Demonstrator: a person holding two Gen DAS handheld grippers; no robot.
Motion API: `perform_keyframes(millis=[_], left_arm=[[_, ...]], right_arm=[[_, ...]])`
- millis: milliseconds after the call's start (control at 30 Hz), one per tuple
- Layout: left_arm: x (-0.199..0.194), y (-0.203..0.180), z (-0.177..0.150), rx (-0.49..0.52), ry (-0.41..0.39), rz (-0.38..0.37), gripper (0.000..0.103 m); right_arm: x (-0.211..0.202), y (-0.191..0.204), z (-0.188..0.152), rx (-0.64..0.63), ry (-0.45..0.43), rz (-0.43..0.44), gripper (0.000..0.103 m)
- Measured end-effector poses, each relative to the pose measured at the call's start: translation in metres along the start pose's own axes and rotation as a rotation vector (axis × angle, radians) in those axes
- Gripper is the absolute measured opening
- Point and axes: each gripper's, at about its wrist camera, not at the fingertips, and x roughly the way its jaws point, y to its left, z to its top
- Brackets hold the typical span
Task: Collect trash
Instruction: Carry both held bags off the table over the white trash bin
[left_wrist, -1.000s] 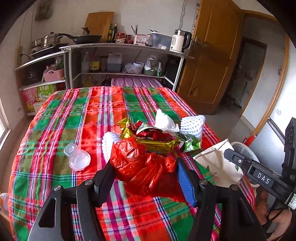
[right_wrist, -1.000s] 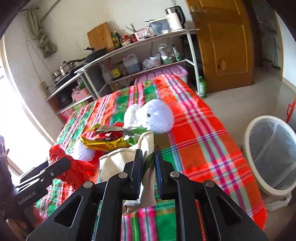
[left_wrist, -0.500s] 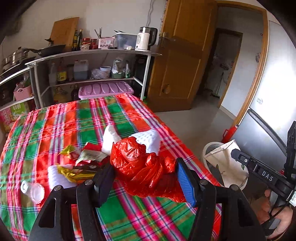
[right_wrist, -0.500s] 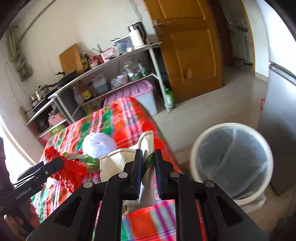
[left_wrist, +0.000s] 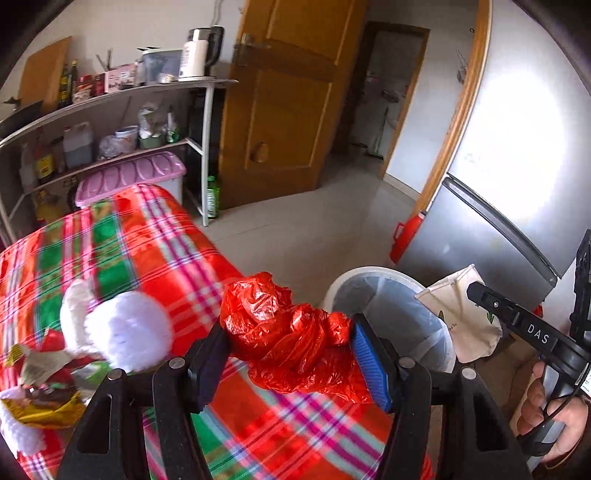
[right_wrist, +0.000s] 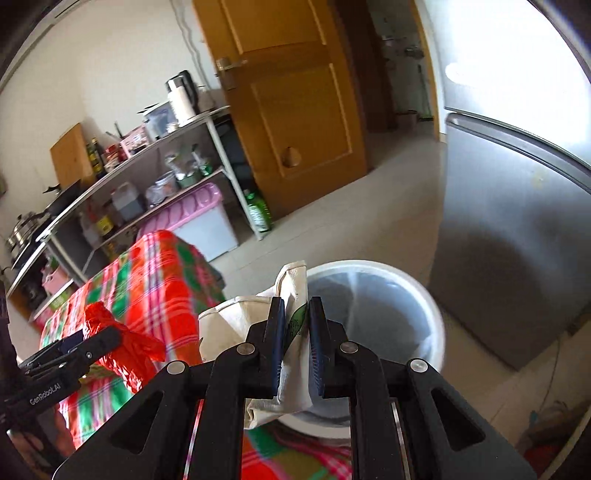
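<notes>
- Left gripper (left_wrist: 291, 354) pinches a crumpled red plastic bag (left_wrist: 284, 347) between its pads; jaws stand fairly wide only because the wad is bulky. The bag hangs over the table's edge, near the bin but not yet above its mouth.
- Right gripper (right_wrist: 297, 347) is pressed nearly together on a thin fold of a cream paper bag (right_wrist: 291, 325); the rest of it droops below the jaws, right at the bin's near rim.
- Both pieces look carried clear of the table so they can drop straight in, judging by the task.
- White bin (right_wrist: 424, 299) stands on the floor between the table and the fridge (right_wrist: 517, 229). It has a pale liner; no trash shows inside, though the bottom is partly hidden.
- More trash sits on the plaid tablecloth (left_wrist: 147, 236): a white foam net (left_wrist: 129, 332) and crumpled wrappers (left_wrist: 48, 384) heaped just beside it.
</notes>
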Motion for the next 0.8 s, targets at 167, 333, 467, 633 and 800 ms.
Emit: perform_keyframes(millis=[167, 333, 467, 633, 800], left_arm=[[0.030, -0.027, 0.008, 0.035, 0.035, -0.034, 0.064], [0.064, -0.051, 0.008, 0.075, 0.096, -0.050, 0.064], [0.088, -0.064, 0.008, 0.087, 0.132, -0.056, 0.064], [0.109, -0.073, 0.008, 0.096, 0.169, -0.060, 0.065], [0.121, -0.078, 0.004, 0.119, 0.200, -0.061, 0.066]], right_arm=[[0.006, -0.026, 0.002, 0.020, 0.016, -0.042, 0.014], [0.017, -0.049, -0.001, 0.021, 0.042, -0.092, 0.014], [0.029, -0.062, -0.003, 0.019, 0.059, -0.135, 0.014], [0.045, -0.070, -0.004, -0.009, 0.081, -0.160, 0.015], [0.061, -0.078, -0.008, 0.001, 0.121, -0.135, 0.033]])
